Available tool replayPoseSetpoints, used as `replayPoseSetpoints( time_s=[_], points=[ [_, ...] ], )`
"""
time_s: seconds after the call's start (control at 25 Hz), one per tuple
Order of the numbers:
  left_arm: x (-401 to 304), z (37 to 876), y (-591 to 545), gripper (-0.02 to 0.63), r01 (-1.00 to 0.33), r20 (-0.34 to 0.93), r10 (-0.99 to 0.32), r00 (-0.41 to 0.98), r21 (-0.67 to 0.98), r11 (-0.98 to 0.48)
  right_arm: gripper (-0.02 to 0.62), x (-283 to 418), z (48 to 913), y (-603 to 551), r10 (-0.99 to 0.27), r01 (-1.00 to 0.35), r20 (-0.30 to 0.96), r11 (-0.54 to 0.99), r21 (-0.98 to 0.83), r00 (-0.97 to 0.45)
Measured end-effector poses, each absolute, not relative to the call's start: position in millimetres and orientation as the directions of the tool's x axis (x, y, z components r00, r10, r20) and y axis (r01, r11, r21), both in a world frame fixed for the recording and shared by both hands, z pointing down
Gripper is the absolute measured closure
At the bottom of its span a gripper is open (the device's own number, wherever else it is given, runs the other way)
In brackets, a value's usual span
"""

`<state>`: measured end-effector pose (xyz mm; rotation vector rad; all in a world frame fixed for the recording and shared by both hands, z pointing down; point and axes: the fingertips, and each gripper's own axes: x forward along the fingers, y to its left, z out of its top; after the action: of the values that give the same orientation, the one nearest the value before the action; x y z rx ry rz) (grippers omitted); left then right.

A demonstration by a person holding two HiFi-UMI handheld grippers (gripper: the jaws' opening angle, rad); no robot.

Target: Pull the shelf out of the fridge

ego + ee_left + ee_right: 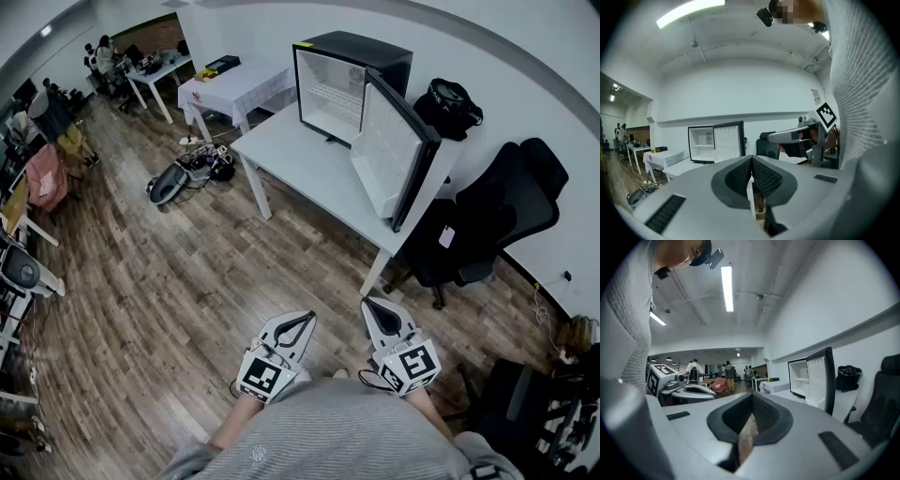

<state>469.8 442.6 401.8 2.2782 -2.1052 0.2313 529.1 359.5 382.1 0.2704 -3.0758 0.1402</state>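
Note:
A black mini fridge (352, 80) stands on a white table (300, 173), its door (398, 155) swung wide open to the right. Inside the white interior a shelf (336, 97) sits in place. Both grippers are held low near my body, far from the fridge. My left gripper (300, 322) is shut and empty, and so is my right gripper (373, 307). In the left gripper view the fridge (701, 145) shows beyond the shut left gripper (752, 160). The right gripper view has the door (820, 380) to the right of the right gripper (752, 398).
A black office chair (487, 220) stands right of the table, and a black bag (450, 103) lies at its back corner. A cloth-covered table (234, 89) is further back. Cables and gear (192, 169) lie on the wood floor. People (103, 56) are at far left.

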Motion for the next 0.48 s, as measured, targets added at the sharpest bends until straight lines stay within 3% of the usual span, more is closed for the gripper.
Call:
replayPoseSetpoints(
  time_s=[0.48],
  points=[
    [469.4,403.2,446.1,0.595,-0.992,0.136,-0.987,0.085,-0.082,-0.097,0.584,527.0,382.6,361.8,-0.173,-0.178,0.058,0.98,-0.088,-0.983]
  ],
)
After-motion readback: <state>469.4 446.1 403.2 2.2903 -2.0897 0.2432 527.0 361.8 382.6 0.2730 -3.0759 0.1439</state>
